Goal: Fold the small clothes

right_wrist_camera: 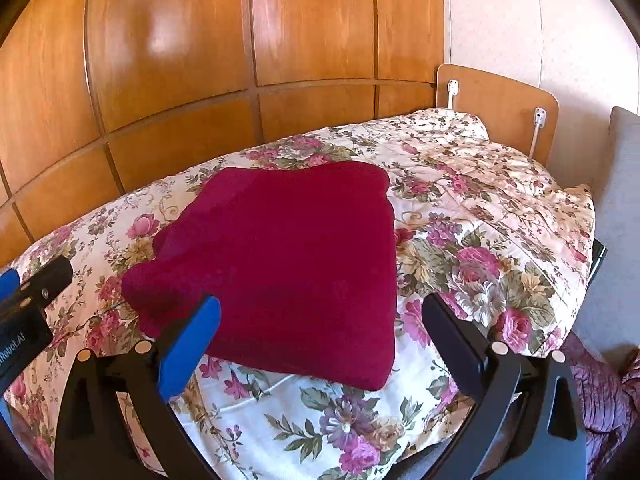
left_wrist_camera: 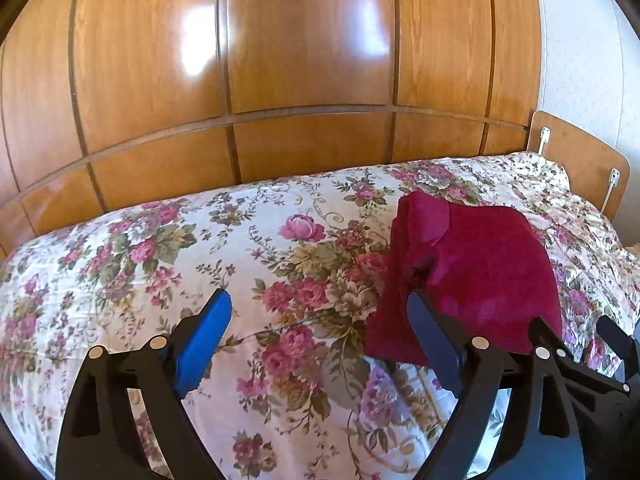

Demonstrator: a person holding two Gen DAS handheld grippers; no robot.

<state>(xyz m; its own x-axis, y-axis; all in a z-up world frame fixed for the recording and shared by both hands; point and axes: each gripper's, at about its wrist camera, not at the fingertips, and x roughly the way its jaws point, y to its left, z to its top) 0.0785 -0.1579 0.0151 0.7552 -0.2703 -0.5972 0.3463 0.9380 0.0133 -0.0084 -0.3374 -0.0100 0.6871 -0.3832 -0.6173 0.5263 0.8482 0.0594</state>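
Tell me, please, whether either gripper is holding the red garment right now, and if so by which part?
Nothing is held. The left gripper and right gripper both stand open above the bedspread, and the folded red garment lies free on it.

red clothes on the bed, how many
1: a folded red garment lies on the floral bedspread, free of both open grippers. More may be hidden out of frame.
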